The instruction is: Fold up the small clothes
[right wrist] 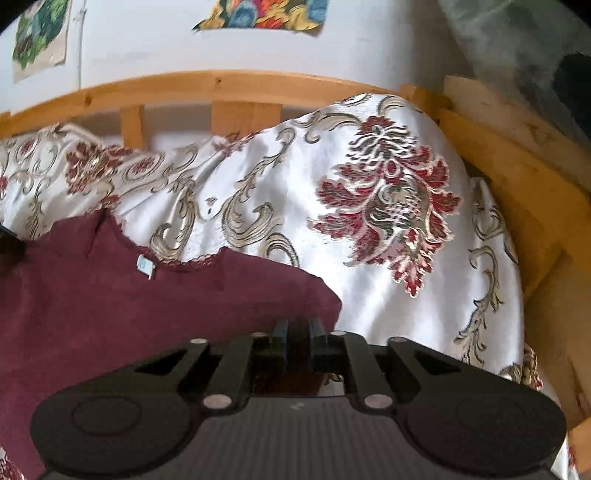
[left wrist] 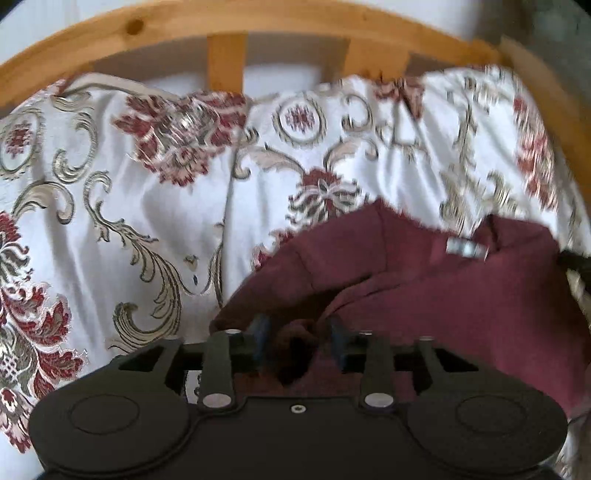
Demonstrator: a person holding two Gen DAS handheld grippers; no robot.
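Note:
A dark maroon garment (left wrist: 443,295) lies spread on a patterned bedspread; its neckline carries a small pale label (left wrist: 465,248). My left gripper (left wrist: 300,338) sits low over the garment's left edge. Its jaws stand apart, with a bunched fold of the maroon cloth loose in the gap. In the right wrist view the same garment (right wrist: 129,302) fills the lower left, with a lace-trimmed neckline and the label (right wrist: 144,265). My right gripper (right wrist: 298,330) is at the garment's right edge, its jaws a narrow gap apart over the cloth.
The white satin bedspread (right wrist: 369,258) with red and gold floral pattern covers the bed and is wrinkled. A wooden slatted bed frame (right wrist: 221,88) runs along the far side and round the right. Colourful pictures (right wrist: 258,14) hang on the white wall behind.

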